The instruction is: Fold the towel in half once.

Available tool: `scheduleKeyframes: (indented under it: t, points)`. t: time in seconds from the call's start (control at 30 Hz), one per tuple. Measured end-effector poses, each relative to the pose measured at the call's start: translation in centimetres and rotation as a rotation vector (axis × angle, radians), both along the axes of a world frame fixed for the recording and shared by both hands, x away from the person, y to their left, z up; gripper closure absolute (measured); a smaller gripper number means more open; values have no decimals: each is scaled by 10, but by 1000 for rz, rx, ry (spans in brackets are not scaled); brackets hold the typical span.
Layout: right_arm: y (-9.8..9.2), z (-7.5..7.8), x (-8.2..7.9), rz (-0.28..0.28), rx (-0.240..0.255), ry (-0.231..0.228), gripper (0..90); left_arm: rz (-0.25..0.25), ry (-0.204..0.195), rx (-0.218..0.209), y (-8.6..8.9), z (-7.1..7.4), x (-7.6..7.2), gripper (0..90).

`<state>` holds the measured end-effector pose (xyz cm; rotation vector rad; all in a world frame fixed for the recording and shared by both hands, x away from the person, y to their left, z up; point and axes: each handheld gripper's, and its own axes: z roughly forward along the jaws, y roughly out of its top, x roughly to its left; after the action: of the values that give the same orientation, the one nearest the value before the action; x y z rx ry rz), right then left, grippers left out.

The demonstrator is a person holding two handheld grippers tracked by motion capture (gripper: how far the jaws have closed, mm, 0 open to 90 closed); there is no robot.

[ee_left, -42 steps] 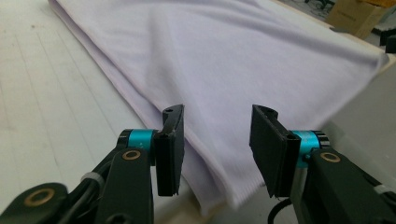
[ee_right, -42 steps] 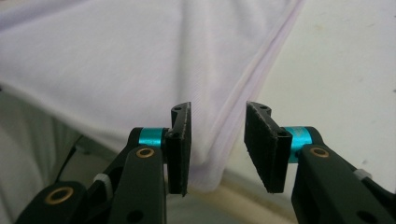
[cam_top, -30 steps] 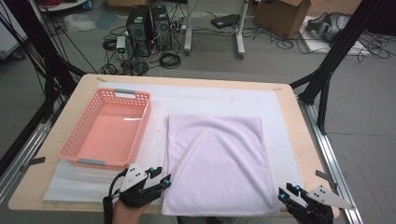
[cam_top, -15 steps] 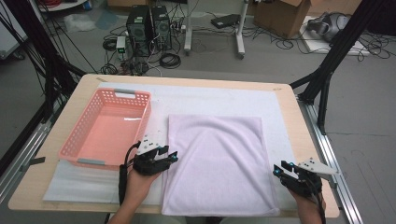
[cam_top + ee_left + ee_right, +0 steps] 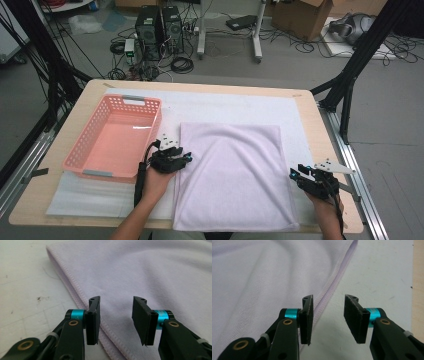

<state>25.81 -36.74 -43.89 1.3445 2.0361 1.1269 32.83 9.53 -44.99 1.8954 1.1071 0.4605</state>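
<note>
Both grippers are parked at the side hems of the lavender towel (image 5: 235,175), one per side, and neither has grabbed anything. The left gripper (image 5: 116,320) has its jaws apart with nothing pinched; they've just been closing a bit, with the towel's stitched hem running under its left pad and cloth lying below the gap. The right gripper (image 5: 328,320) is released too, and the hem passes just below its left pad, so most of its gap sits over the bare white mat (image 5: 374,277).

So the risk as I see it: the right one is off-centre. If it clamps from here it'll probably catch only the very hem, or nothing, and the cloth slips out on the lift. The left could scoop both folded layers or just the top one, can't tell which. Uneven grips would mean a crooked fold. The pink basket (image 5: 95,150) sits right behind the left hand (image 5: 155,182), so a wide swing could bump it.
</note>
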Motion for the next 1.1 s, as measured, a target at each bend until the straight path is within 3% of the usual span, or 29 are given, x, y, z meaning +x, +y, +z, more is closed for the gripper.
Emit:
scheduleKeyframes:
  t: [0.03, 0.07, 0.13, 0.2, 0.23, 0.27, 0.3, 0.33, 0.37, 0.47, 0.53, 0.63, 0.8, 0.9, 0.97, 1.07, 1.1]
  points:
    - [1, 0, 0, 3, -2, -2, 588, 2, -7, 24, -1, 0, -1, 627]
    - [2, 1, -1, 5, 1, -2, 588, -4, -13, 50, -3, 0, -1, 729]
    - [2, 1, -2, 12, 0, -5, 588, -8, -38, 128, -10, 0, -3, 758]
    - [3, 2, -2, 14, 0, -5, 589, 5, -78, 196, -14, 0, -7, 738]
    - [4, 1, -1, 19, 0, -6, 589, 38, -78, 212, -15, 1, -7, 676]
    - [4, 1, -1, 19, 0, -6, 589, 38, -78, 212, -15, 1, -7, 565]
    - [4, 1, 0, 22, -3, -7, 589, 58, -65, 194, -13, 1, -6, 546]
    - [3, 1, 0, 23, -5, -5, 589, 58, -28, 131, -7, 0, -3, 549]
    - [3, 1, 0, 22, -4, -5, 589, 53, -23, 124, -6, 0, -2, 560]
    - [2, 0, 1, 10, -5, -2, 589, 24, -33, 133, -8, 0, -3, 686]
    - [3, 0, 0, 9, -12, -2, 589, -11, -62, 181, -13, 0, -6, 790]
    - [4, 1, -1, 18, -27, -8, 586, -7, -60, 176, -12, 0, -6, 825]
    - [3, 0, -1, 15, -24, -5, 584, 83, -72, 154, -2, 4, -5, 834]
    - [1, 0, -1, 10, -21, -4, 584, 102, -55, 165, -1, 3, -4, 844]
    - [0, 1, -2, 0, -19, -1, 579, 111, -47, 162, -1, 3, -5, 820]
    - [-2, 1, -1, -10, -17, -7, 567, 155, -28, 127, 3, 2, -2, 647]
    - [-3, 1, 0, -13, -14, -6, 563, 141, -27, 105, 5, 2, -2, 622]
